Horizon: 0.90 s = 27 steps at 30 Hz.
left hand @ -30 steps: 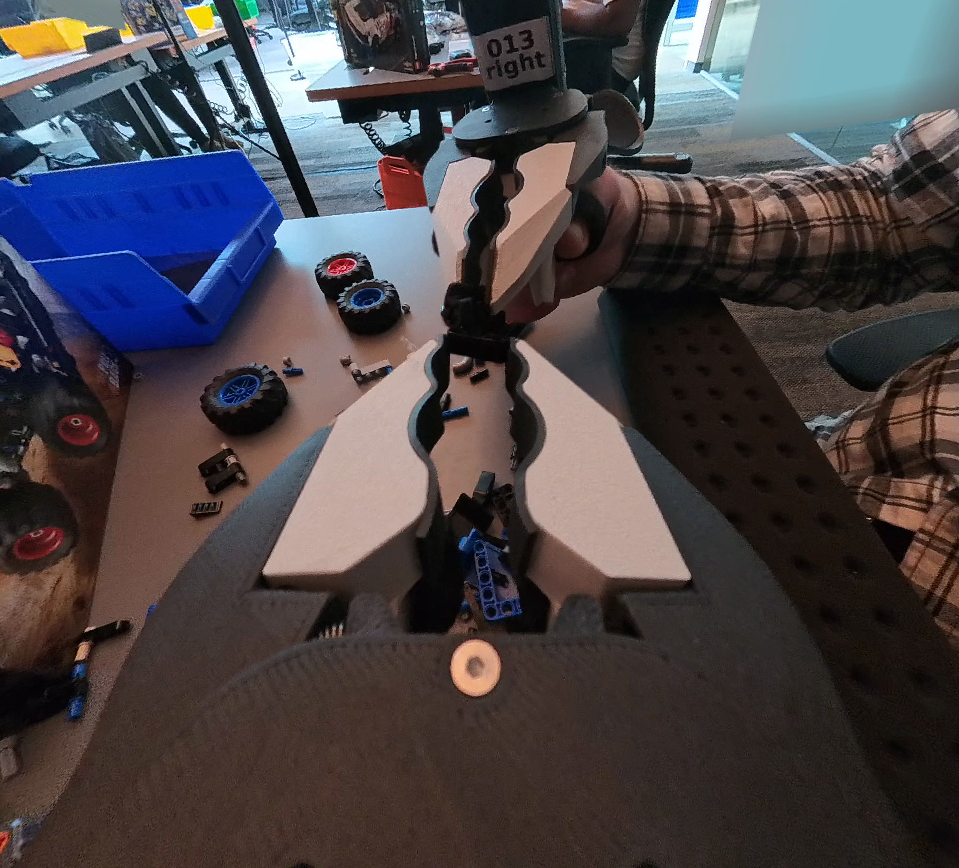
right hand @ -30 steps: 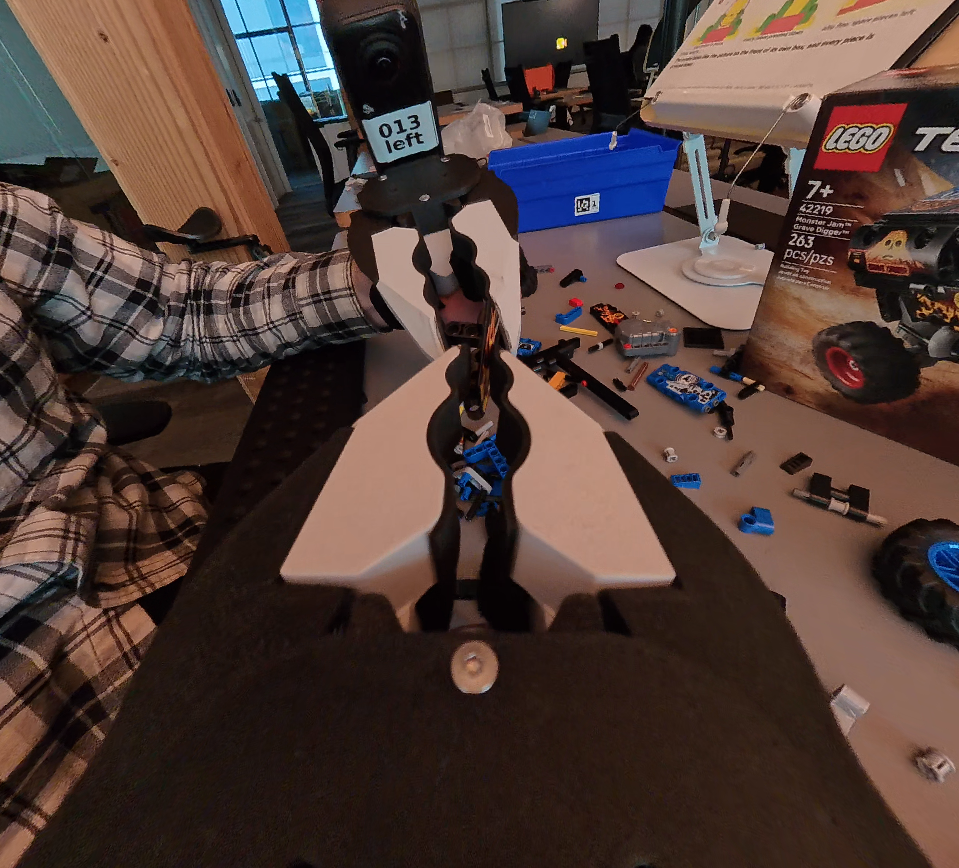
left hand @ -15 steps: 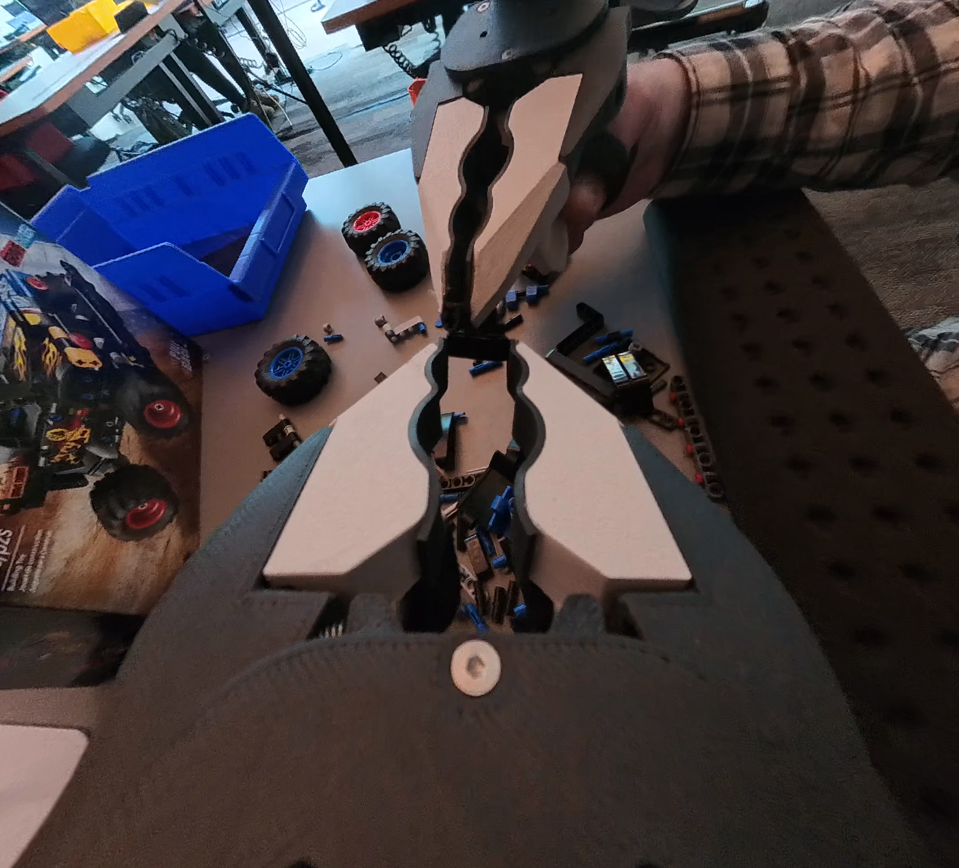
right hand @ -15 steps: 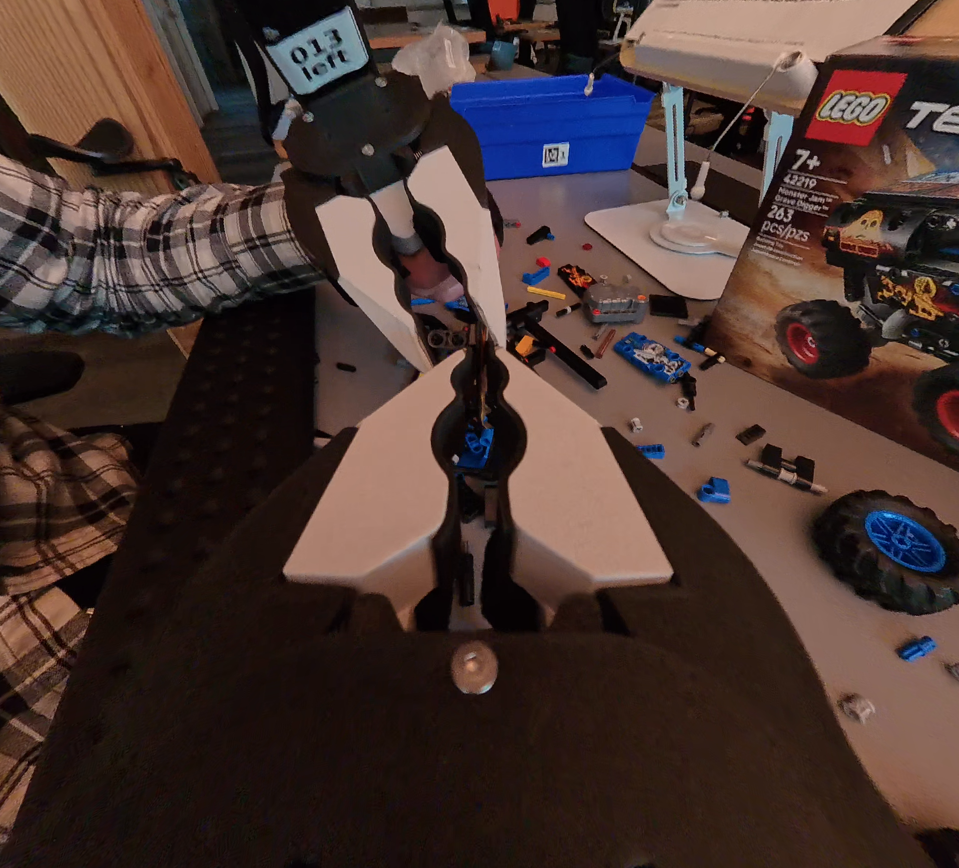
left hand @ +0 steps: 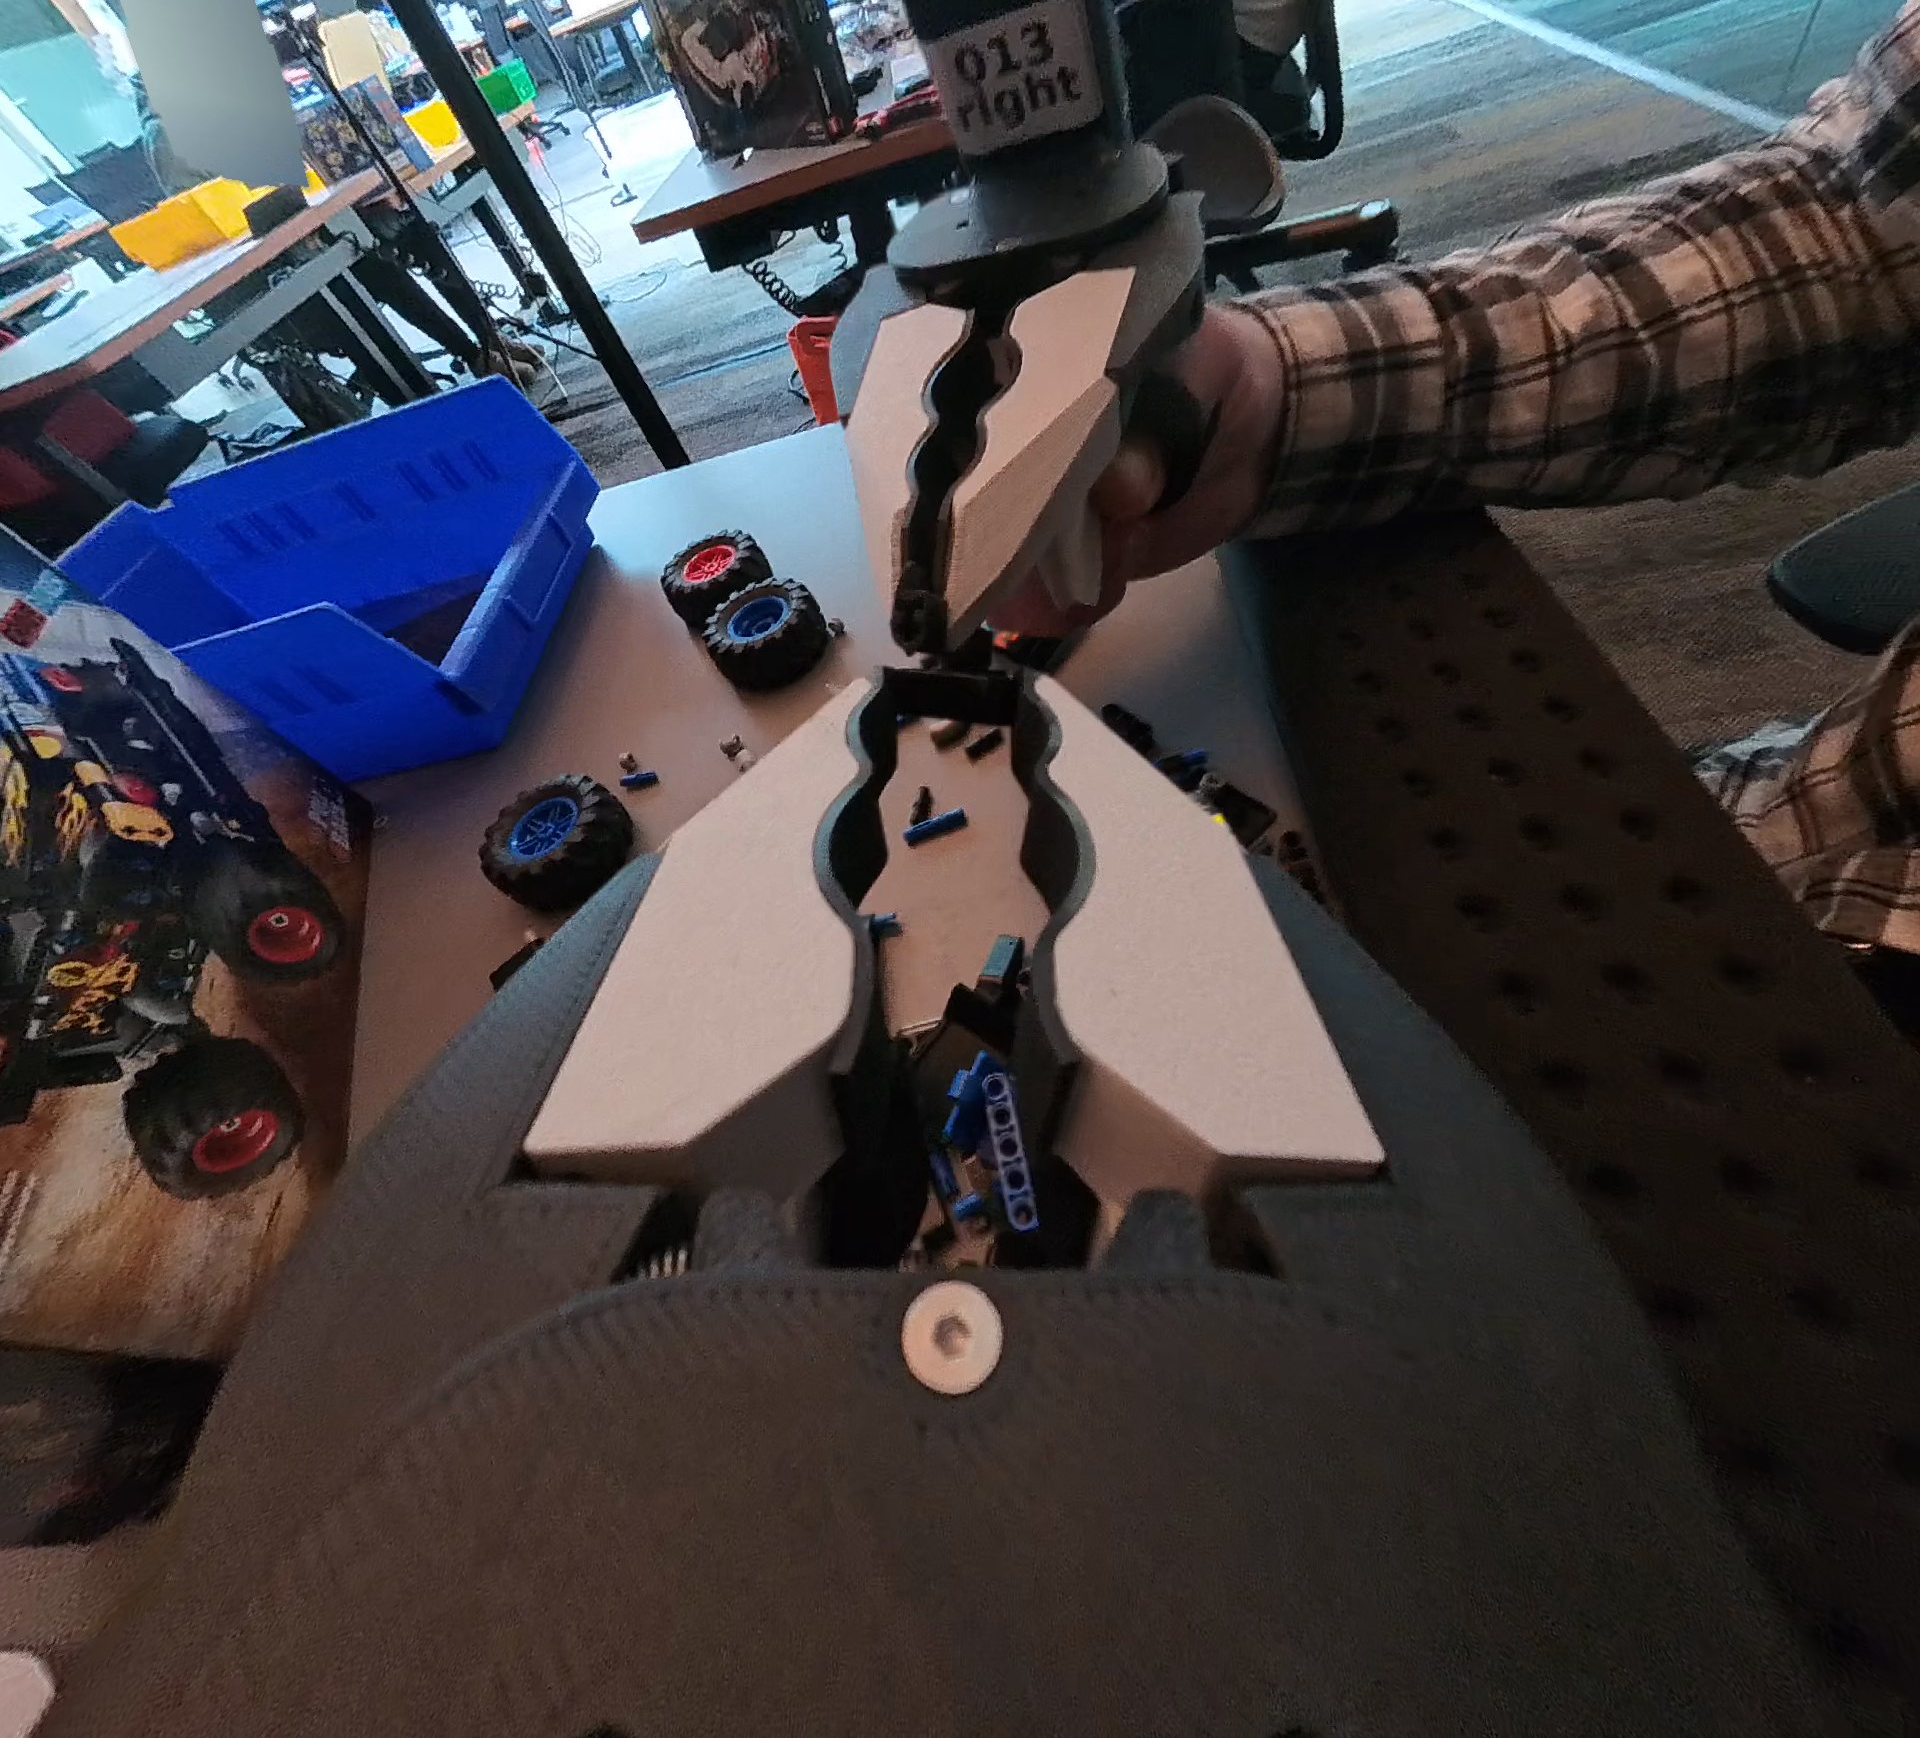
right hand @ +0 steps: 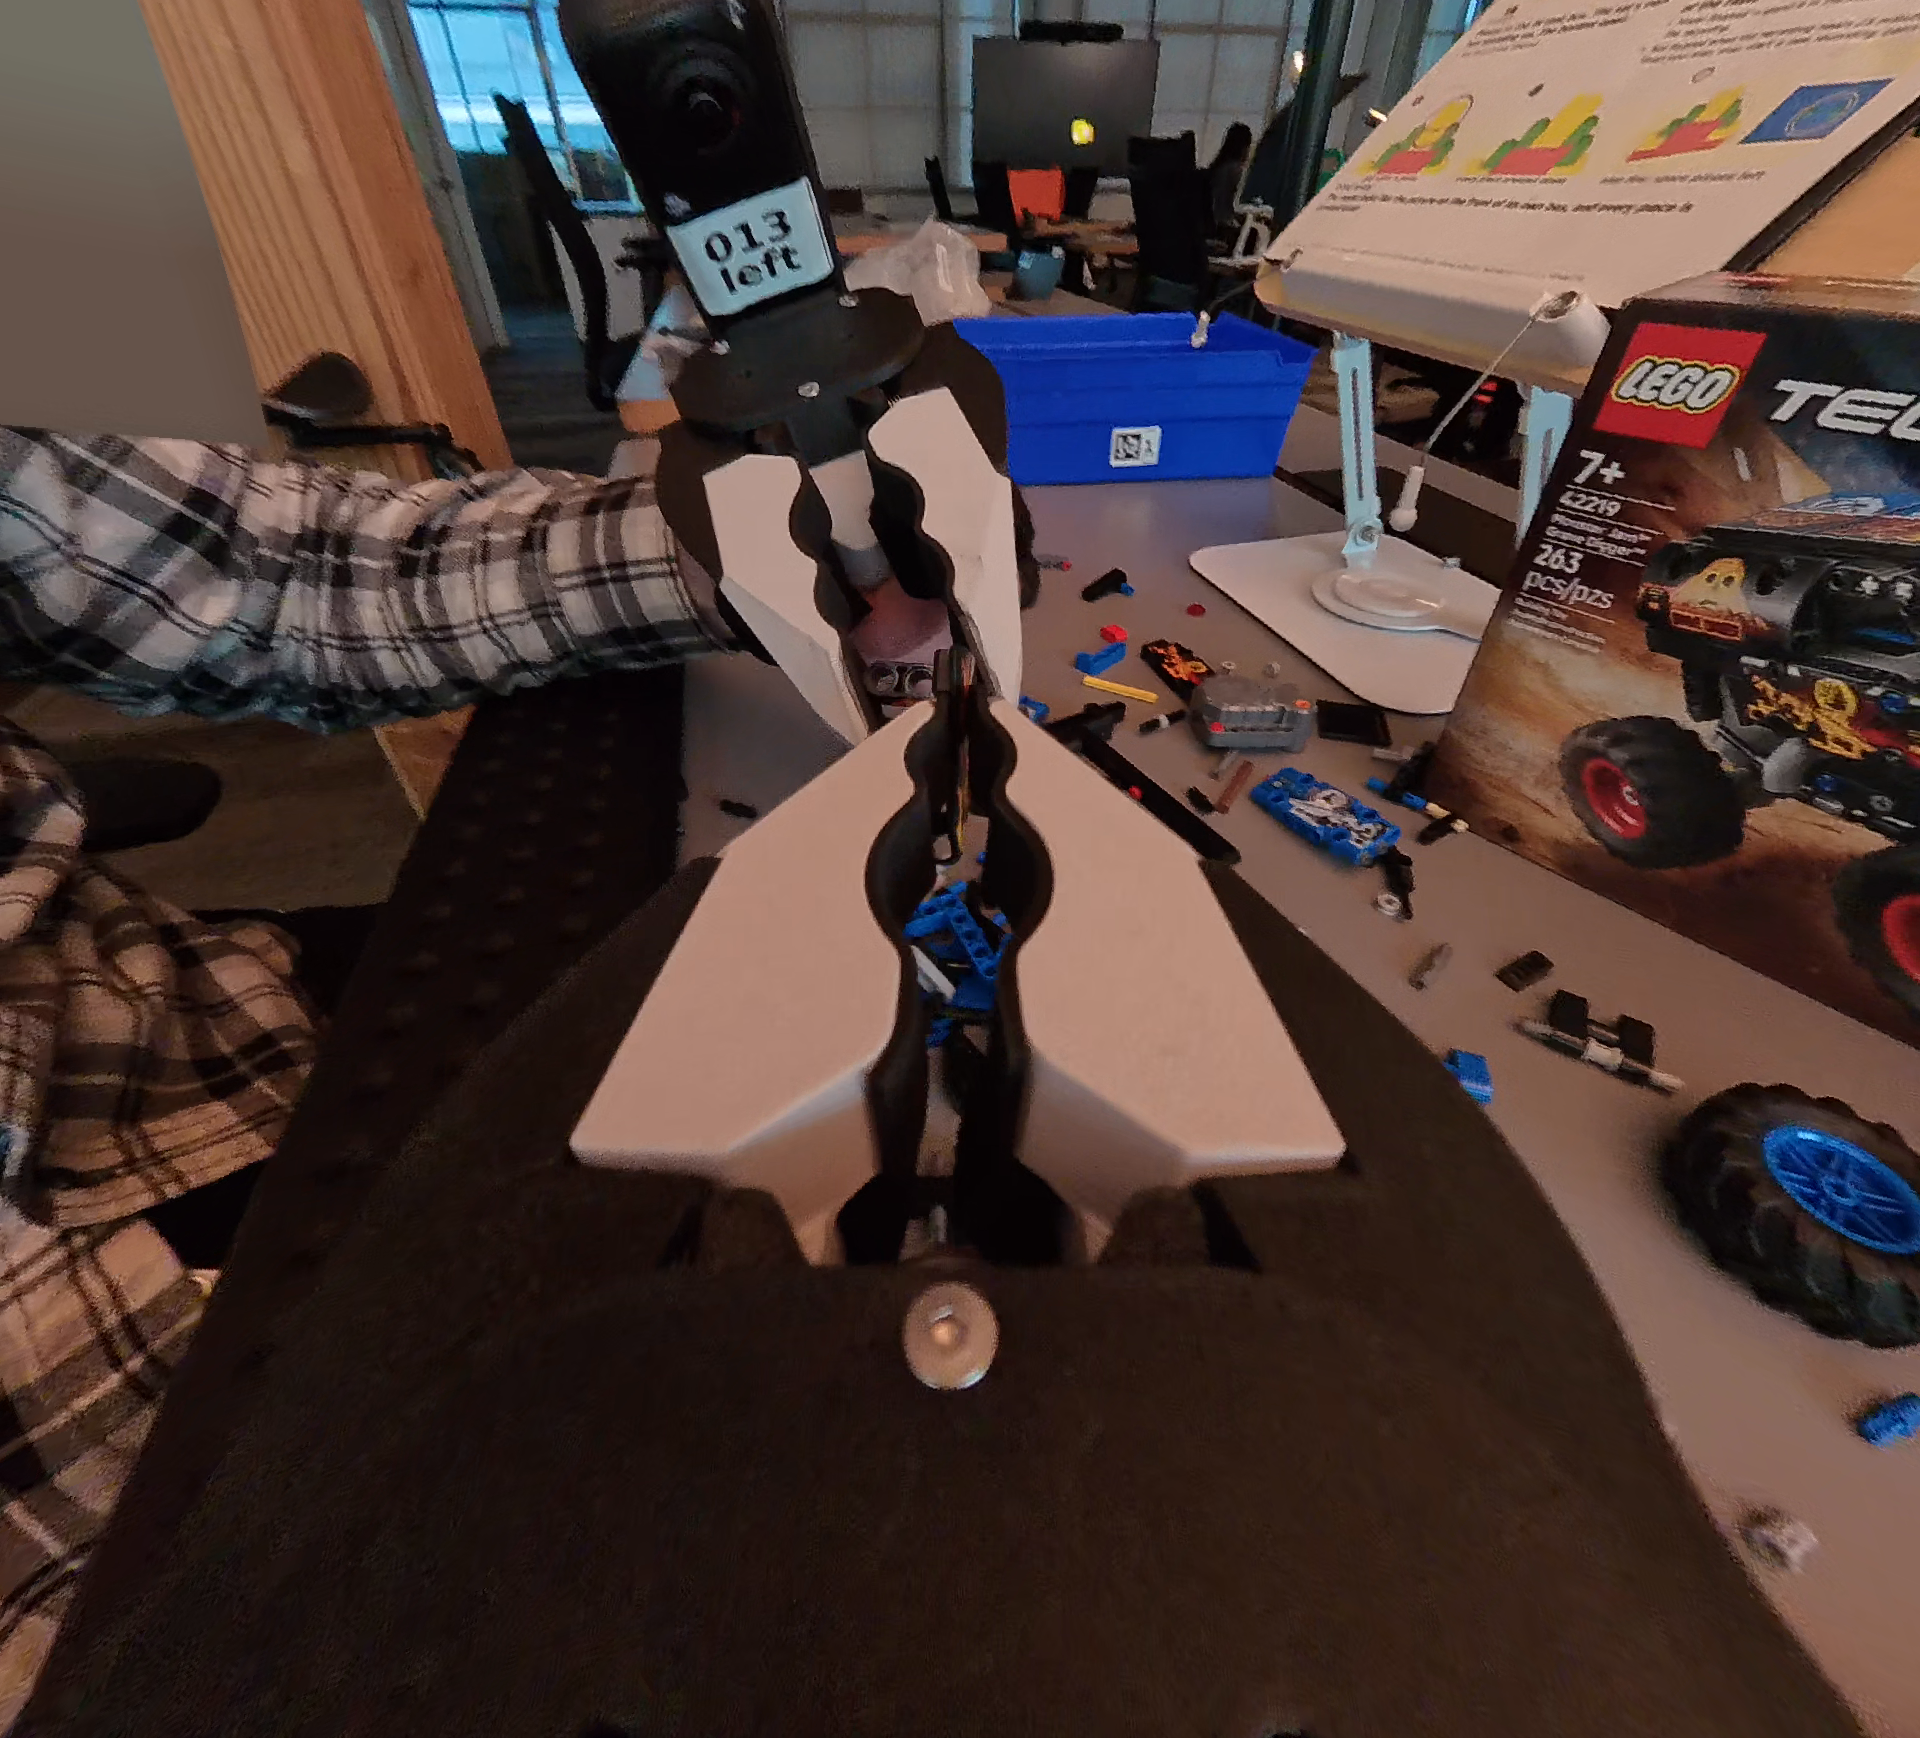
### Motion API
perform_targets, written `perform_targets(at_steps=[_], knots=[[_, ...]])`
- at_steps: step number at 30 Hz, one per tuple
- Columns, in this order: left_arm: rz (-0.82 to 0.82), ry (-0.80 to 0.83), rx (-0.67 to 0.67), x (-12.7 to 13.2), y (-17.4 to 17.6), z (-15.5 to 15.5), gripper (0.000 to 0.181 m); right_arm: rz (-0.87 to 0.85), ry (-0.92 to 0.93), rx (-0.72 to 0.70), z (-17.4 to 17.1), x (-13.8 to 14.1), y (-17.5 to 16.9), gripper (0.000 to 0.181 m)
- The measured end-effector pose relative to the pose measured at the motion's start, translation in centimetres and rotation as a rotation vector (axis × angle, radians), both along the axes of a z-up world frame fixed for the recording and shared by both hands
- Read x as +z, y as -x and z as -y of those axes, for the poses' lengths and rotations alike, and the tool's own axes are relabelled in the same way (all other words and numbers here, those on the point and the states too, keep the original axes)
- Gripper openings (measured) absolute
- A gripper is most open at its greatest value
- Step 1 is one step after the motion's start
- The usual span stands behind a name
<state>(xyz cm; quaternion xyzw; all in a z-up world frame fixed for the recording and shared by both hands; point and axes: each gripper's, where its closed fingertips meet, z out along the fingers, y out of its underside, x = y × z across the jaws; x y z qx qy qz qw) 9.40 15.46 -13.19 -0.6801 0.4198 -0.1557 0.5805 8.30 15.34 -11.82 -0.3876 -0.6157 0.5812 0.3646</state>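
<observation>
The grey table carries the lot, with a black perforated mat along its near edge. At the far side stands a big toy box with a monster truck picture, a red brand logo and white print. Above it a tilted instruction sheet with coloured diagrams and small text rests on a white stand. Beside them is a blue bin with a small white sticker on one end.

Plaid sleeves reach in from both sides. A hand wraps the handle of the right gripper, which tilts downward to meet the left gripper tip to tip above the table. Each gripper's camera post wears a white tag with black print.

Three loose black wheels lie near the bin: one with a red hub and two with blue hubs.

The left gripper is clenched on a black brick spanning its tips, the fingers spread no wider than the brick. The right gripper is pinched almost closed on a thin dark part with orange marks, touching that brick.

Scattered pieces below include a grey block, a blue printed plate and a blue beam with holes.
</observation>
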Motion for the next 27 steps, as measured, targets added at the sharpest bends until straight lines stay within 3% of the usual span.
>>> perform_targets(at_steps=[7,8,9,10,11,13,15,18,20,27], knots=[[0.029,0.016,-0.013,0.0,0.1,0.1,0.020,-0.016,0.056,0.020,-0.1,0.1,-0.5,0.000],[0.024,0.011,-0.002,0.0,0.7,0.4,0.000,-0.030,0.079,0.021,-0.4,0.5,-0.7,0.000],[0.003,0.008,0.047,-0.3,2.4,0.1,0.000,-0.113,0.183,0.009,-1.9,2.2,-1.7,0.000],[0.084,0.012,0.068,0.6,3.9,0.2,0.000,-0.189,0.282,-0.030,-4.4,3.6,-3.0,0.000],[0.125,0.000,0.065,2.1,4.1,0.3,0.000,-0.180,0.300,-0.062,-5.7,3.1,-3.6,0.000],[0.053,0.004,0.073,1.2,2.7,-0.9,0.000,-0.072,0.208,-0.014,-3.0,0.8,-2.4,0.000],[0.024,0.077,0.053,-1.1,1.5,-1.2,0.013,-0.058,0.171,0.000,-1.9,1.1,-1.4,0.000],[0.145,0.078,0.001,0.4,0.2,-0.8,0.032,-0.038,0.326,0.030,-2.6,1.3,-0.9,0.000],[0.143,0.067,0.048,0.3,0.3,-1.7,0.024,-0.018,0.313,0.053,-1.8,1.1,-0.8,0.000],[0.203,0.131,-0.024,-0.4,-1.2,-1.4,0.007,-0.012,0.319,0.071,-1.1,1.0,-0.3,0.000]])
